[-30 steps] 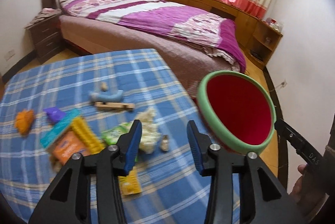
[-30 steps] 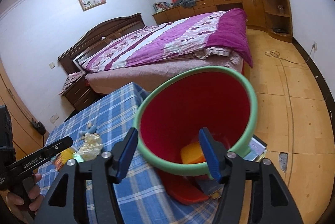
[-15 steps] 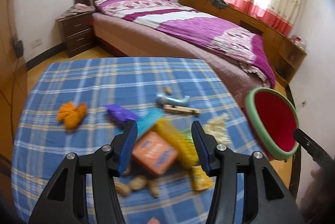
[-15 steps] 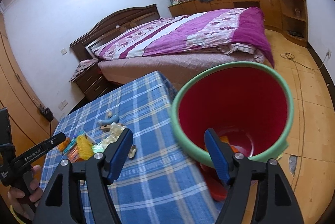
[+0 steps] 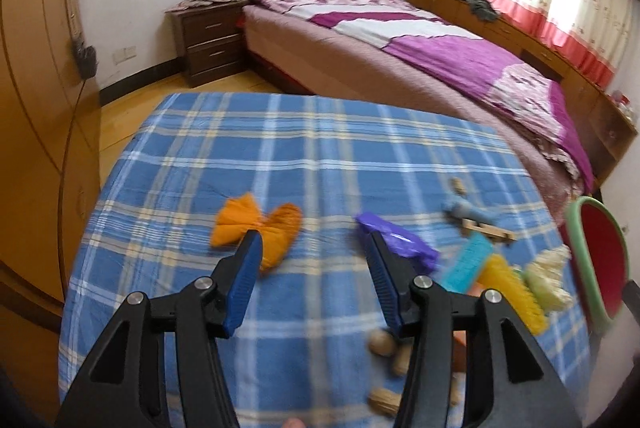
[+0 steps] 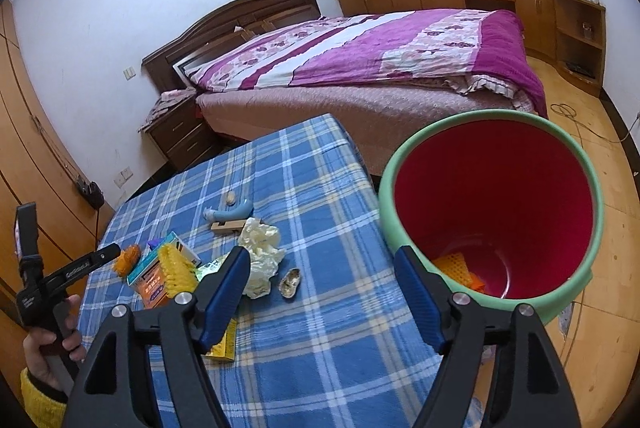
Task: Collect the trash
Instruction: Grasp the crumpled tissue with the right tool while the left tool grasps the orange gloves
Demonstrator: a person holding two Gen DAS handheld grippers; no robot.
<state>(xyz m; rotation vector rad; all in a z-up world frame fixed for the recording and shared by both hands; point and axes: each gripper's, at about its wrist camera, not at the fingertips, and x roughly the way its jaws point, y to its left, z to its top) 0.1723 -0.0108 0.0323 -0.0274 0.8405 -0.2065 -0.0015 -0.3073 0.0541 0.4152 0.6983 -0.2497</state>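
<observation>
On the blue plaid table (image 5: pixel 320 155) lies scattered trash. My left gripper (image 5: pixel 312 244) hangs open over it, nothing between the fingers. An orange crumpled scrap (image 5: pixel 256 228) lies just past its left fingertip and a purple wrapper (image 5: pixel 396 240) by its right one. My right gripper (image 6: pixel 322 260) is near the table's right edge, its jaws opening and empty. Crumpled white paper (image 6: pixel 260 252) and a nut shell (image 6: pixel 290 282) lie just beyond it. The red bin with a green rim (image 6: pixel 492 117) stands right of the table, an orange piece (image 6: pixel 456 264) at its bottom.
An orange box (image 6: pixel 156 280), yellow brush (image 6: pixel 176 268), blue toy (image 6: pixel 228 214), wooden piece (image 6: pixel 226 226) and yellow packet (image 6: pixel 224 344) lie on the cloth. Peanuts (image 5: pixel 384 344) sit near the front edge. A bed (image 6: pixel 360 67) stands behind; a hand (image 6: pixel 48 344) holds the left gripper.
The left gripper swung left across the table, from near the bin to the orange scrap. The right gripper drew back from the bin toward the table, and its jaws widened.
</observation>
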